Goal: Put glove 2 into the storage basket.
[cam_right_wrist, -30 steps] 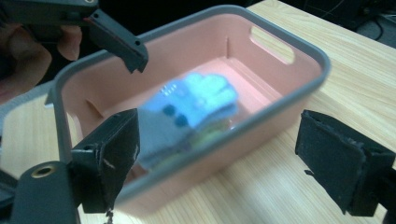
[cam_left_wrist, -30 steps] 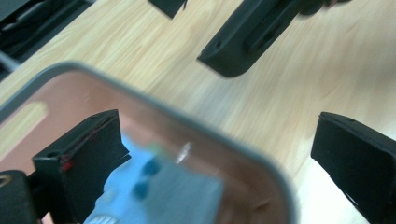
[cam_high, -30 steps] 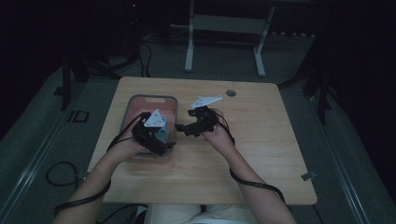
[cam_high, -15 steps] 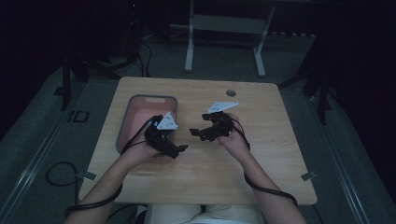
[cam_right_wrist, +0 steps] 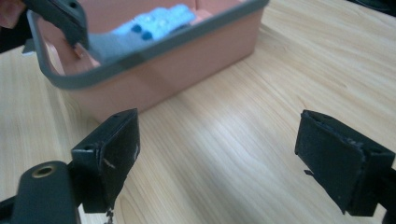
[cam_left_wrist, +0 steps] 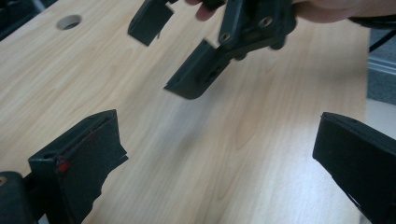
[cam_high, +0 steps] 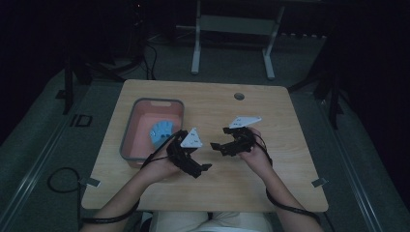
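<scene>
Pink tray (cam_high: 145,113) with grey rim, light blue object (cam_high: 160,131) inside the tray, black grippers, light wood-grain table (cam_high: 270,106)

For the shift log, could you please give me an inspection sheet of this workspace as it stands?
Surface: light wooden table with a round hole near the far edge.
Job's things: pink plastic bin with a grey rim at the table's left; a light blue object lies inside.
Clutter: nothing seen.
Grippers: left hand-held gripper and right hand-held gripper both open and empty, above the table and facing each other.
Cables: black cable along the right forearm; another loops on the floor at the left.
Surroundings: dark room, grey floor, a metal stand beyond the table.
</scene>
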### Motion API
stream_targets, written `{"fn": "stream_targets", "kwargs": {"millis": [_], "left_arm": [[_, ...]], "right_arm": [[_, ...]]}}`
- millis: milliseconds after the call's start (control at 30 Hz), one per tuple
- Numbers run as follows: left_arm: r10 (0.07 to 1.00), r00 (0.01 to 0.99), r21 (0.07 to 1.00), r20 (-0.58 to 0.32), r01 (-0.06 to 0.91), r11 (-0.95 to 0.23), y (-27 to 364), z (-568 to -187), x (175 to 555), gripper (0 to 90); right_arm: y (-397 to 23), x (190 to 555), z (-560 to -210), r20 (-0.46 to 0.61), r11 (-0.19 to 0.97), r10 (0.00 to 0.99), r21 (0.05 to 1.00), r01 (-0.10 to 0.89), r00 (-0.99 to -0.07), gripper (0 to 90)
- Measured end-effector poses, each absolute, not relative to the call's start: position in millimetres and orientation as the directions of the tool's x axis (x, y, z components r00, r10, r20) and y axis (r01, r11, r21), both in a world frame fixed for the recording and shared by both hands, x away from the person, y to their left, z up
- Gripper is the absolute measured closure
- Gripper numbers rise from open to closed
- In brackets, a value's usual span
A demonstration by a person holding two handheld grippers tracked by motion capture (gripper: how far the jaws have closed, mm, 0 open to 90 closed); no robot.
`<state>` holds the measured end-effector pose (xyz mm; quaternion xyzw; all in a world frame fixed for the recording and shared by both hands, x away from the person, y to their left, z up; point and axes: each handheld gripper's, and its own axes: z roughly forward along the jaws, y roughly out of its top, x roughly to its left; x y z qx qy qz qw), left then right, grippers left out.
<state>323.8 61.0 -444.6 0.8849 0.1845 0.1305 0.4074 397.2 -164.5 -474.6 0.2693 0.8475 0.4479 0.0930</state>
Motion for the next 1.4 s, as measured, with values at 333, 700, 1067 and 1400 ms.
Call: {"fn": "stream_targets", "kwargs": {"millis": [333,700,1067,1400], "left_arm": [[0.331,0.94,0.76,0.078,0.159,-0.63,29.2,-464.6,308.5,1.1],[0.269,0.962,0.759,0.04,0.146,-0.635,12.9,-489.0,300.5,1.1],[0.224,0.974,0.751,0.034,0.123,-0.649,4.0,-510.6,296.8,1.1],[0.217,0.976,0.743,0.024,0.128,-0.657,3.0,-529.1,295.8,1.2]], "right_arm": [[-190.7,383.8,-496.1,0.086,0.459,0.559,0.797,0.394,-0.825,14.0],[-211.3,369.0,-520.2,0.084,0.463,0.57,0.789,0.403,-0.818,14.0],[-222.4,360.4,-536.1,0.091,0.461,0.583,0.781,0.421,-0.807,13.9],[-233.3,355.1,-545.1,0.094,0.451,0.581,0.79,0.415,-0.808,13.9]]}}
